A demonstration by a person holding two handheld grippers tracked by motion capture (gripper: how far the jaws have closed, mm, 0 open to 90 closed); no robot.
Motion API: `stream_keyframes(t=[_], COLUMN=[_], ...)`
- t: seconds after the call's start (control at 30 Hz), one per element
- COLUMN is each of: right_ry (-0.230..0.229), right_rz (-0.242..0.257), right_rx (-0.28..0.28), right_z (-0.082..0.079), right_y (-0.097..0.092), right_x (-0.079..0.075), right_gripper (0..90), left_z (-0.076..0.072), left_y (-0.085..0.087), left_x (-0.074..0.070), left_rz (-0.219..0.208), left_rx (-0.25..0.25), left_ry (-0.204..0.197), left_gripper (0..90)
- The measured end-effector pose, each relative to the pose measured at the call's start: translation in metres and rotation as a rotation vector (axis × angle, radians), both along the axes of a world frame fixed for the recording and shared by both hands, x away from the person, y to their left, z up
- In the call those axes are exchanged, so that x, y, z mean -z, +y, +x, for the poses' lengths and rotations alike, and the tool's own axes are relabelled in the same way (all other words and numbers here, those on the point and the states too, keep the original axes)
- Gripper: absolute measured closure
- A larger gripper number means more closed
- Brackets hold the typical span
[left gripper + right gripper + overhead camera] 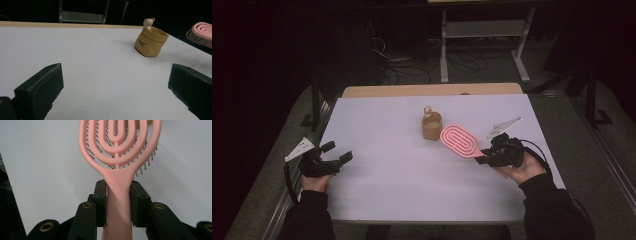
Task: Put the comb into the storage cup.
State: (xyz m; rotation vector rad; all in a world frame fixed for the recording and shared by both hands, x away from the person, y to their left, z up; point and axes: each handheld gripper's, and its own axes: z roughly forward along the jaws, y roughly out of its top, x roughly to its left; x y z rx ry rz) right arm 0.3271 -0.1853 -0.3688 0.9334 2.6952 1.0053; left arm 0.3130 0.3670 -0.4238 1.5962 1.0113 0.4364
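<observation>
White table top (402,170), dark room, cables on floor (422,65) behind.

Matt pink plastic hairbrush (117,152), smooth white tabletop (387,175), tan cloth-like pouch (150,41).

The pouch (431,126) stands on the tabletop (402,170), nearer its far edge, with a small figure (428,111) in it. The hairbrush (460,140) is just right of the pouch, toward the right edge, its head above the surface.

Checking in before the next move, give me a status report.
Right gripper shut on pink hairbrush handle. Left gripper open, empty. Tan pouch beside brush head.
</observation>
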Motion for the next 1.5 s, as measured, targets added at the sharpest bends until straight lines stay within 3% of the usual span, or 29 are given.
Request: stream_keyframes(t=[0.23, 0.73, 1.23, 1.5], right_ry=[-0.031, -0.060, -0.093, -0.109], right_rz=[0.051, 0.083, 0.092, 0.126], right_rx=[-0.013, -0.040, -0.103, -0.137], right_z=[0.002, 0.007, 0.011, 0.013], right_y=[0.005, 0.011, 0.036, 0.047], right_x=[-0.010, -0.026, -0.046, -0.056], right_gripper=[69.3, 69.4, 69.4, 69.4], left_z=[0.001, -0.001, -0.002, -0.003], left_y=[-0.001, -0.001, -0.003, -0.005], left_x=[0.001, 0.000, -0.002, -0.003], left_rz=[0.004, -0.004, -0.014, -0.011], left_rx=[0.008, 0.008, 0.015, 0.022], left_ry=[0.007, -0.001, -0.012, -0.017], left_gripper=[0.0, 0.0, 0.0, 0.0])
